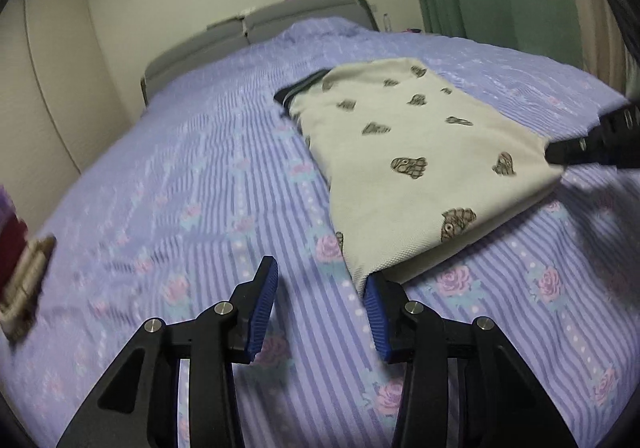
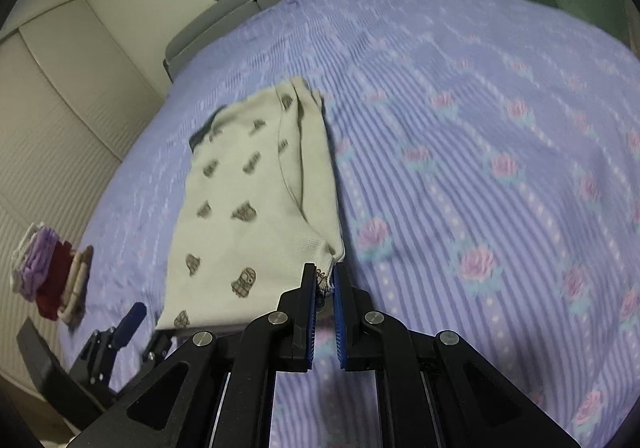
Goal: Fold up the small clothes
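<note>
Right gripper (image 2: 324, 280) pinched the shirt (image 2: 248, 208) corner thinly, left gripper (image 1: 320, 288) stood part-open, empty — corner could slip, spoiling the fold.

The right tool (image 2: 324, 280), at about 6 o'clock, pinches the near corner of a beige garment (image 2: 248, 200) with dark printed motifs, its blue pads tight on the hem. The garment lies flat on the lilac striped bedspread (image 2: 460, 152), stretching toward 11 o'clock. The left tool (image 2: 132, 322) sits at 8 o'clock beside the garment's near edge. A blurred pile of folded clothes (image 2: 48, 280) rests at 9 o'clock.
</note>
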`<state>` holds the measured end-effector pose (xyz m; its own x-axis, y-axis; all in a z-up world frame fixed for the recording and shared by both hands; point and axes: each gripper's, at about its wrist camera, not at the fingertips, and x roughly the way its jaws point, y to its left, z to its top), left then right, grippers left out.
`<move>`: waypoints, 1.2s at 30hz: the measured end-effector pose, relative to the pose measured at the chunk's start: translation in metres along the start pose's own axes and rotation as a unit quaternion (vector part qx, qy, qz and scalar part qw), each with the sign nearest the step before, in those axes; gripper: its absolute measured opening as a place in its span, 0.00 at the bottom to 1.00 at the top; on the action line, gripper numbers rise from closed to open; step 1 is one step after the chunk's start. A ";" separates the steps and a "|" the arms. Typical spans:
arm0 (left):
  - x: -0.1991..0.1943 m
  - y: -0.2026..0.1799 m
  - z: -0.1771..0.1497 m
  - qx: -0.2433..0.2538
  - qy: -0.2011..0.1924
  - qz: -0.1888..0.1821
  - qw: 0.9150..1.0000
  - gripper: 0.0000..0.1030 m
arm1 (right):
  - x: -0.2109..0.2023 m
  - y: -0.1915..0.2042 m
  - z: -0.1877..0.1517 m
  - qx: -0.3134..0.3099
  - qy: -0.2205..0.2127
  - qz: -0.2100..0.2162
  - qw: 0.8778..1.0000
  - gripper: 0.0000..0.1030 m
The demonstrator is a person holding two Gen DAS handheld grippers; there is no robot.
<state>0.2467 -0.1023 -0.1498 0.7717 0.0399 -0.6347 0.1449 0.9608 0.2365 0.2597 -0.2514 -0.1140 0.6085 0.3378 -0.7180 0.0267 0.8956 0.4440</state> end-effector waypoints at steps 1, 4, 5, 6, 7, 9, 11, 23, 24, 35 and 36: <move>0.001 0.002 0.000 -0.006 0.004 -0.003 1.000 0.42 | 0.002 -0.001 -0.002 -0.002 0.003 -0.002 1.000 0.09; 0.003 0.004 -0.001 -0.014 0.008 -0.007 1.000 0.42 | 0.008 -0.002 -0.007 -0.013 0.008 -0.008 1.000 0.09; 0.003 0.005 -0.002 -0.020 0.011 -0.010 1.000 0.42 | 0.009 -0.002 -0.007 -0.015 0.009 -0.011 1.000 0.09; 0.005 0.006 -0.002 -0.024 0.015 -0.014 0.999 0.43 | 0.010 -0.001 -0.008 -0.019 0.010 -0.015 1.000 0.09; 0.006 0.007 -0.002 -0.027 0.017 -0.016 0.999 0.44 | 0.010 -0.001 -0.008 -0.021 0.009 -0.018 1.000 0.09; 0.006 0.009 -0.003 -0.031 0.019 -0.017 0.999 0.46 | 0.012 0.000 -0.009 -0.027 0.010 -0.029 0.999 0.17; 0.006 0.010 -0.003 -0.036 0.022 -0.021 0.999 0.48 | 0.012 0.000 -0.011 -0.030 0.009 -0.045 0.999 0.23; -0.029 0.046 -0.006 -0.041 0.028 -0.024 0.998 0.67 | -0.027 0.001 -0.033 -0.015 -0.017 -0.121 0.992 0.51; -0.034 0.052 -0.004 -0.041 0.025 -0.022 0.999 0.67 | -0.032 0.004 -0.036 -0.007 -0.022 -0.120 0.993 0.58; -0.076 0.099 0.008 -0.033 -0.036 -0.054 0.997 0.78 | -0.043 0.037 -0.056 0.086 -0.085 -0.049 0.991 0.68; -0.077 0.101 0.008 -0.033 -0.037 -0.053 0.997 0.79 | -0.039 0.039 -0.057 0.090 -0.089 -0.039 0.991 0.68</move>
<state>0.2073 -0.0102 -0.0711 0.7976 -0.0807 -0.5977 0.1887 0.9747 0.1201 0.1917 -0.2128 -0.0993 0.7284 0.1983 -0.6558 0.2113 0.8455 0.4904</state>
